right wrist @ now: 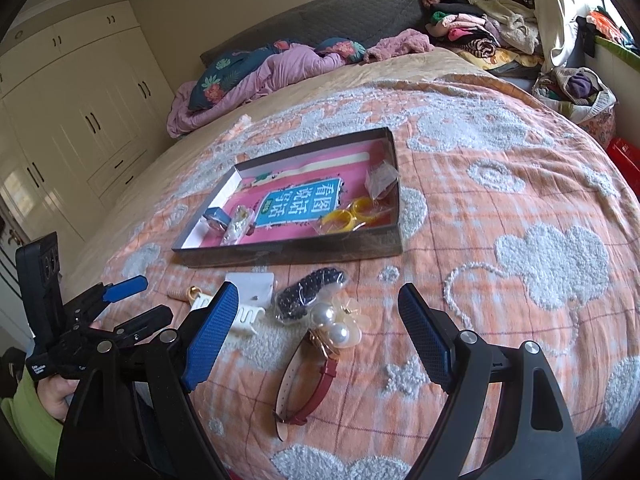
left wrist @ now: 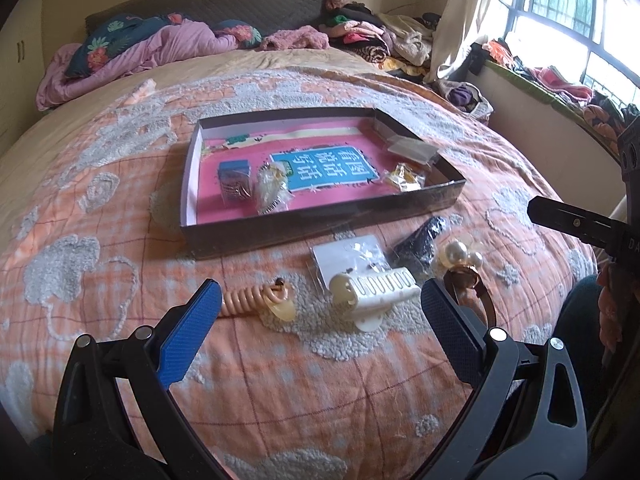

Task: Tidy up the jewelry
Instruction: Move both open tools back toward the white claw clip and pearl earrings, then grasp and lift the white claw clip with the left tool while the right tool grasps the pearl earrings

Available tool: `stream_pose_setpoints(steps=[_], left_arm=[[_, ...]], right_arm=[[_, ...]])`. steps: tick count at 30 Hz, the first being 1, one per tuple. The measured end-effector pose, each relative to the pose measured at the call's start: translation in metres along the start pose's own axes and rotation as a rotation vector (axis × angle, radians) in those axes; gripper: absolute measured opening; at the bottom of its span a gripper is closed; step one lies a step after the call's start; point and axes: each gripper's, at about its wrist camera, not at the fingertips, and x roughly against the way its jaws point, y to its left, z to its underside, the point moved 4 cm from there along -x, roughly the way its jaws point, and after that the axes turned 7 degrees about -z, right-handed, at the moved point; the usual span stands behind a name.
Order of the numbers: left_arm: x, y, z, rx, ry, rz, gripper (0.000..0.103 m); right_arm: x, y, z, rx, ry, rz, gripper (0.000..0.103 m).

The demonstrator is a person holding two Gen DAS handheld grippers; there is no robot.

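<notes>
A shallow dark box [left wrist: 320,230] [right wrist: 288,254] with a pink printed floor lies on the bed and holds a blue packet [left wrist: 235,180], bagged pieces [left wrist: 272,190] and yellow rings [right wrist: 352,214]. In front of it lie a cream hair claw [left wrist: 372,290], a coiled peach tie [left wrist: 248,300], an earring card [left wrist: 348,252], a dark beaded piece in plastic [right wrist: 310,294], a pearl clip [right wrist: 334,322] and a red-strapped watch [right wrist: 308,384]. My left gripper [left wrist: 320,300] is open above the claw. My right gripper [right wrist: 316,316] is open above the pearl clip and watch.
The bed has an orange quilt [right wrist: 500,200] with grey tufted patches. Pillows and a purple blanket [left wrist: 140,52] lie at the head, with piled clothes [left wrist: 372,36] near the window. White wardrobes [right wrist: 80,120] stand at the left.
</notes>
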Motion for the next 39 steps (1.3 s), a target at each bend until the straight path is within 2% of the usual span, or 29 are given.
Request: stream_pose_setpoints(steps=[22, 31, 39], left_arm=[[-0.034, -0.036, 0.018, -0.091, 0.067, 0.027, 0.093], [-0.05, -0.047, 0.016, -0.11, 0.075, -0.005, 0.093], [-0.059, -0.051, 0.013, -0.112, 0.068, -0.011, 0.093]], right_arm=[[-0.025, -0.02, 0.017, -0.048, 0.095, 0.033, 0.08], [-0.05, -0.03, 0.026, -0.075, 0.165, 0.013, 0.064], [-0.076, -0.035, 0.03, -0.129, 0.218, -0.016, 0.053]])
